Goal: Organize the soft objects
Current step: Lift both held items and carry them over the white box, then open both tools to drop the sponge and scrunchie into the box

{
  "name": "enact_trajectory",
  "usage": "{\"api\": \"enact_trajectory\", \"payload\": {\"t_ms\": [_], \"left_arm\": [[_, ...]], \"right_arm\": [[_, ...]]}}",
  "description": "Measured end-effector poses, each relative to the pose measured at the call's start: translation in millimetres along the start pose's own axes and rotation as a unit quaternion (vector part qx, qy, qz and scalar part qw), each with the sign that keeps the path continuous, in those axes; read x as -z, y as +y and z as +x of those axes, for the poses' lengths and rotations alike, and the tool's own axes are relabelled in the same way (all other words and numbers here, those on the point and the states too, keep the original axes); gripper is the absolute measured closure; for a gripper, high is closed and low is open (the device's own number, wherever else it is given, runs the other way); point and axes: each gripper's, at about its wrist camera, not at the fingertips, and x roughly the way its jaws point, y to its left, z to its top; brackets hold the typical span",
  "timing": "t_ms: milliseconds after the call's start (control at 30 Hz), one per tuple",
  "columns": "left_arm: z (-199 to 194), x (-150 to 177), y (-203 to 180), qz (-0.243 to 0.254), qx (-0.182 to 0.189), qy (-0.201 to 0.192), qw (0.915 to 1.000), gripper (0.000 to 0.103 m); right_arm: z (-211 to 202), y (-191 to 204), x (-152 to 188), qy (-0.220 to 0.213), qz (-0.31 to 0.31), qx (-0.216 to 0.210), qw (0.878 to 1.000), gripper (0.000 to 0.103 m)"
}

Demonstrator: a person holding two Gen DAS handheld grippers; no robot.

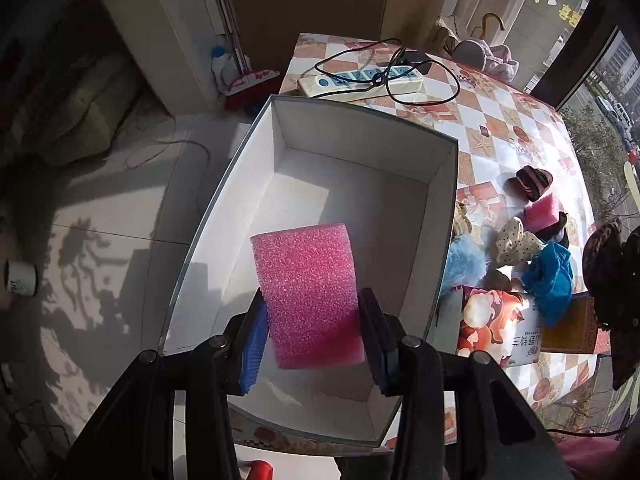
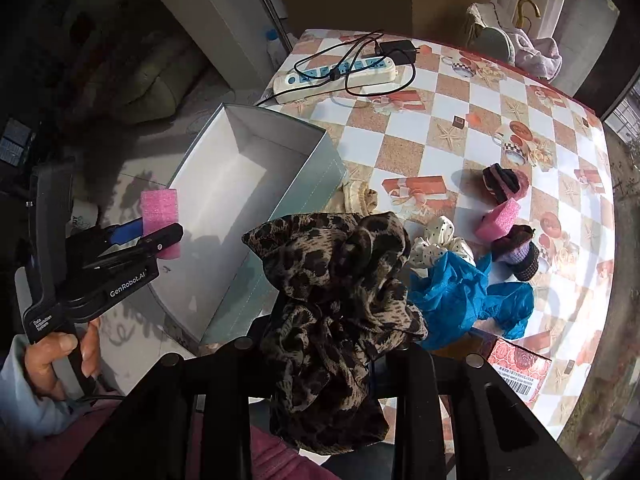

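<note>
While the left gripper (image 1: 312, 312) pinches the pink rectangular foam sponge (image 1: 308, 292) over the open white cardboard box (image 1: 444, 216) at frame centre, lower before releasing; the right gripper (image 2: 340, 360) clamps a leopard-print fabric scrunchie (image 2: 336, 292), lower centre.

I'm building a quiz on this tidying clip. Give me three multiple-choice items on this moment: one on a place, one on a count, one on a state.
1. Where is the power strip?
A. on the table beyond the box
B. in the box
C. on the floor

2. How many pink sponges show?
A. one
B. two
C. four

3. What does the right gripper hold?
A. nothing
B. blue cloth
C. leopard-print scrunchie

Answers:
1. A, it lies on the checked table past the open box.
2. B, one in the left gripper over the box, one among the pile.
3. C, the leopard-print scrunchie hangs from its jaws.
</note>
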Motion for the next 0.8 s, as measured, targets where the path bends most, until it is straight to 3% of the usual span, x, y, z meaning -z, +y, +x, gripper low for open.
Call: {"api": "enact_trajectory", "payload": {"t_ms": [300, 467, 567, 800], "left_arm": [[48, 16, 34, -0.039, -0.002, 0.034, 0.9987, 0.056], [95, 19, 41, -0.030, -0.002, 0.094, 0.9952, 0.056], [113, 33, 39, -0.021, 0.000, 0.131, 0.9912, 0.056], [115, 81, 19, 0.001, 0.012, 0.168, 0.9856, 0.056]], "right_arm": [[39, 59, -30, 0.039, -0.075, -0.003, 0.996, 0.071], [59, 79, -41, 0.053, -0.097, 0.007, 0.994, 0.071], [69, 89, -44, 0.059, -0.112, 0.015, 0.992, 0.071], [92, 103, -40, 0.084, -0.131, 0.014, 0.988, 0.071]]}}
